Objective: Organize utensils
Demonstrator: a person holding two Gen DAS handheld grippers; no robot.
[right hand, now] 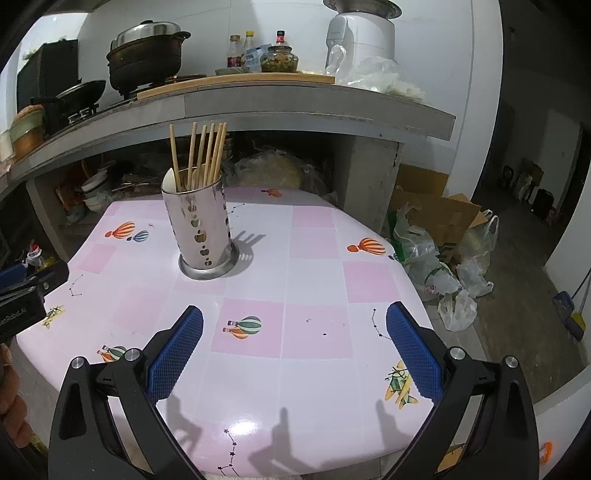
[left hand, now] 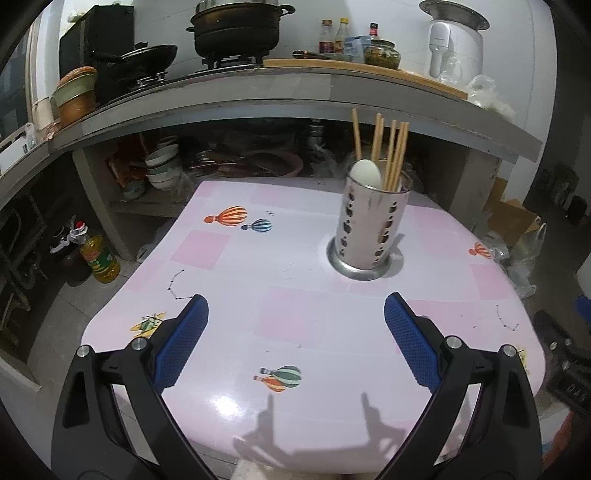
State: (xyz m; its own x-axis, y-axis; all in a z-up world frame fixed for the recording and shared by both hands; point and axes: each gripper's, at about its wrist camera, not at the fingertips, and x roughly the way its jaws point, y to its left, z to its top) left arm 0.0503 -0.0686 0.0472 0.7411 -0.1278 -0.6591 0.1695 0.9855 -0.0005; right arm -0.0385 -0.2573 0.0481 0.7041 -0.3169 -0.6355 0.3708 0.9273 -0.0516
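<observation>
A perforated steel utensil holder [left hand: 369, 225] stands upright on the pink tablecloth [left hand: 295, 317]. It holds several wooden chopsticks [left hand: 395, 155] and a white spoon [left hand: 365, 171]. It also shows in the right wrist view [right hand: 201, 229], with the chopsticks [right hand: 207, 155] and spoon [right hand: 170, 181] inside. My left gripper [left hand: 295, 310] is open and empty, hovering above the table short of the holder. My right gripper [right hand: 295, 317] is open and empty, to the right of the holder. The left gripper's body [right hand: 22, 295] shows at the left edge.
A concrete counter [left hand: 295, 88] runs behind the table with a pot [left hand: 236, 26], a wok, bottles and a white appliance [left hand: 454, 44]. Bowls sit under it. An oil bottle [left hand: 99, 258] stands on the floor at left. Plastic bags [right hand: 443, 269] and cardboard lie at right.
</observation>
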